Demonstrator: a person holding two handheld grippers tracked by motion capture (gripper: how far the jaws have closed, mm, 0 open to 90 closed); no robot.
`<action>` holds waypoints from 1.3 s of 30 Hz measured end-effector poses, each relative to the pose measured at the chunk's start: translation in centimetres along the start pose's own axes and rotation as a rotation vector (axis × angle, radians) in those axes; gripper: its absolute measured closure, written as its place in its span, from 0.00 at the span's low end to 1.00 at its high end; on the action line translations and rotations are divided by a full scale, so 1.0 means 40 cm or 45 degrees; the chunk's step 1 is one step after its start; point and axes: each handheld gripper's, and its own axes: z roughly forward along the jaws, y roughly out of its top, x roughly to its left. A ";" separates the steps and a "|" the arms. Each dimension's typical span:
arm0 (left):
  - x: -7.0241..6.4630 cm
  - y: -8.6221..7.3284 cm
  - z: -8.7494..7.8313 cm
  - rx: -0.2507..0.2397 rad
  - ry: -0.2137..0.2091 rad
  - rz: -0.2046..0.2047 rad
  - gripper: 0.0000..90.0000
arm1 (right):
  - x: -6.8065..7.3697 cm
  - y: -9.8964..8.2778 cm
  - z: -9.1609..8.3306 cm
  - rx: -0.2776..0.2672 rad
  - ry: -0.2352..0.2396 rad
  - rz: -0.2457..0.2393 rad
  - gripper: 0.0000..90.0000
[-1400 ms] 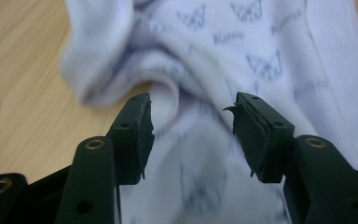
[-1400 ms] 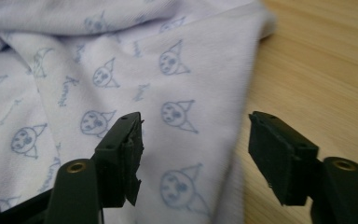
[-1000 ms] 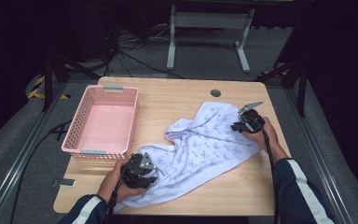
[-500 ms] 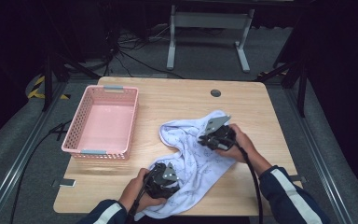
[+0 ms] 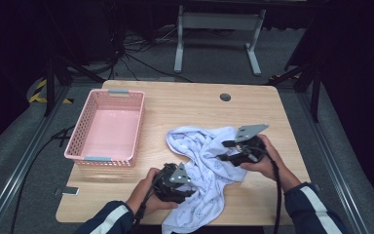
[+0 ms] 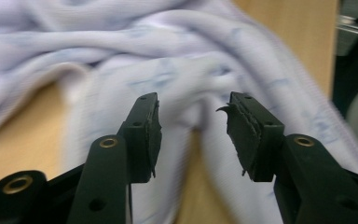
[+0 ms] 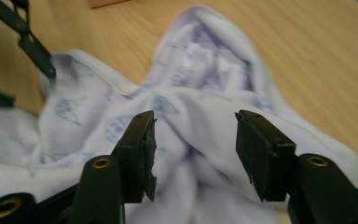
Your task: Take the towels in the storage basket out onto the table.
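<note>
- The light wooden table (image 5: 185,109) carries everything.
- A pink perforated plastic basket (image 5: 107,127) sits at its left, apart from the cloth.
- A crumpled white cotton garment with a pale blue print (image 5: 202,170) lies bunched right of the basket, toward the near edge.
- The right gripper (image 7: 193,154) hangs over the garment's upper folds; its jaws have just been opening, pads clear of the fabric.
- The left gripper (image 6: 193,135) hovers at the garment's lower part, jaws likewise just opened, nothing pinched.

- We saw a light wooden tabletop (image 5: 185,105) with a round cable hole (image 5: 225,97) near its far edge.
- A pink basket (image 5: 105,127) stood on its left part.
- A crumpled white printed cloth (image 5: 202,146) lay beside the basket, toward our near edge.
</note>
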 end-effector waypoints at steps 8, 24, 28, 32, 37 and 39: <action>0.085 -0.049 0.070 0.070 0.031 -0.137 0.62 | 0.044 -0.073 0.067 0.223 0.046 -0.043 0.66; 0.077 -0.096 0.007 0.208 -0.001 -0.125 0.91 | -0.106 -0.137 -0.029 0.293 -0.417 0.118 0.97; 0.072 -0.153 -0.045 0.227 0.019 -0.191 0.91 | -0.223 -0.189 -0.091 0.312 -0.653 0.312 0.97; 0.071 -0.196 -0.084 0.235 0.016 -0.251 0.90 | -0.303 -0.227 -0.115 0.349 -0.818 0.417 0.97; 0.067 -0.256 -0.140 0.251 0.050 -0.344 0.88 | -0.375 -0.264 -0.125 0.313 -0.975 0.484 0.89; 0.066 -0.265 -0.142 0.212 0.076 -0.354 0.77 | -0.374 -0.263 -0.124 0.302 -1.025 0.484 0.71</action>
